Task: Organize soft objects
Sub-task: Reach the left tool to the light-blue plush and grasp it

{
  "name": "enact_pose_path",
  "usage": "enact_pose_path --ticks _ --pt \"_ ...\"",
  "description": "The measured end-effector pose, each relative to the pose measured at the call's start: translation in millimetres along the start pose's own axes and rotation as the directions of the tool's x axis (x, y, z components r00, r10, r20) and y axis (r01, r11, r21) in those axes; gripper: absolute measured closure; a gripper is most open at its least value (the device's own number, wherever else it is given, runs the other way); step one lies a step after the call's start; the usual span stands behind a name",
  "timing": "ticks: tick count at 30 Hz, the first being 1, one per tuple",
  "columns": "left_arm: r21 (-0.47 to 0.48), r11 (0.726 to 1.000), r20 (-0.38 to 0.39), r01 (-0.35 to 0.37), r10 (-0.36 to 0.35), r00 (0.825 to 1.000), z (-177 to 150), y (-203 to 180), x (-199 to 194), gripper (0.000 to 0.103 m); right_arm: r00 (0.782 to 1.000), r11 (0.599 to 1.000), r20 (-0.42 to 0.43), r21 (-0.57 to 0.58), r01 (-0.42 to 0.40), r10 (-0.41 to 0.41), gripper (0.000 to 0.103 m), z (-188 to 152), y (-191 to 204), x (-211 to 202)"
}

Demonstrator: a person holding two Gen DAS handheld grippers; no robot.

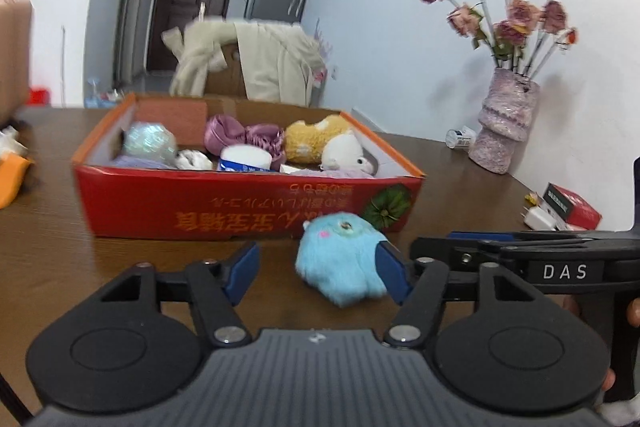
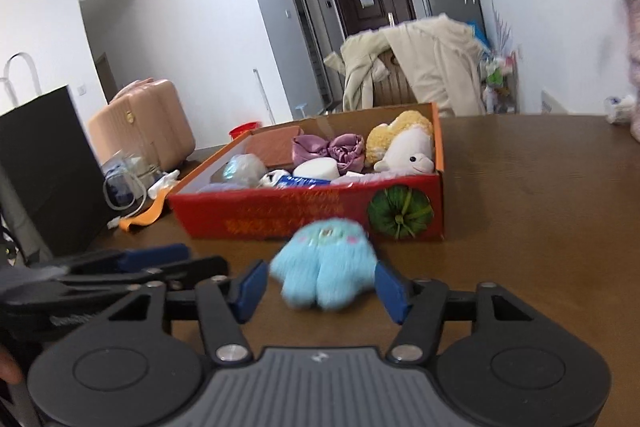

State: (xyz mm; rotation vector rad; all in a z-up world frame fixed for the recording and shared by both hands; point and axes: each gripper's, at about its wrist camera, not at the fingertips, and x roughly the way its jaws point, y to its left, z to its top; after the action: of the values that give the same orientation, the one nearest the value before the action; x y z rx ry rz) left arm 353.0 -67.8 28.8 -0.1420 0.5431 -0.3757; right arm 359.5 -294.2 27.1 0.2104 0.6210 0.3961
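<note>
A fluffy light-blue plush (image 1: 340, 261) (image 2: 324, 267) lies on the brown table just in front of a red cardboard box (image 1: 240, 205) (image 2: 304, 223). The box holds a yellow plush (image 1: 316, 139), a white plush (image 2: 412, 151), purple satin pieces (image 1: 244, 137) and other soft items. My left gripper (image 1: 318, 274) is open; its right pad overlaps the plush's side and its left pad stands clear of it. My right gripper (image 2: 320, 291) is open with the plush showing between its fingers, the pads close to the fur. Each gripper appears beside the other.
A pink vase of dried roses (image 1: 504, 123), a small bottle (image 1: 460, 138) and a red packet with a white charger (image 1: 568, 211) sit by the wall. A black bag (image 2: 44, 167), cables and an orange item (image 2: 144, 215) lie left of the box. A coat-draped chair (image 2: 416, 75) stands behind the table.
</note>
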Motion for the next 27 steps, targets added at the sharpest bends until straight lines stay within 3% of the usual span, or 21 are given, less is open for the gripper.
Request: enact_pose_path --ticks 2,7,13,17,27 --pt "-0.039 0.999 -0.032 0.017 -0.018 0.999 3 10 25 0.051 1.000 1.000 -0.008 0.010 0.005 -0.005 0.056 8 -7 23" --pt "-0.112 0.989 -0.080 0.093 -0.103 0.991 -4 23 59 0.057 0.998 0.995 -0.040 0.092 -0.035 0.039 0.065 -2 -25 58" --pt "-0.124 0.982 -0.100 0.145 -0.158 0.982 -9 29 63 0.059 0.998 0.992 -0.014 0.111 -0.059 0.061 0.063 -14 -32 60" --pt "-0.129 0.976 -0.108 0.175 -0.189 0.976 -9 30 63 0.067 0.997 0.988 -0.016 0.137 -0.071 0.074 0.059 -15 -37 60" --pt "-0.158 0.967 -0.112 0.198 -0.217 0.970 -9 36 66 0.070 0.994 0.984 -0.026 0.141 -0.105 0.109 0.066 -13 -42 62"
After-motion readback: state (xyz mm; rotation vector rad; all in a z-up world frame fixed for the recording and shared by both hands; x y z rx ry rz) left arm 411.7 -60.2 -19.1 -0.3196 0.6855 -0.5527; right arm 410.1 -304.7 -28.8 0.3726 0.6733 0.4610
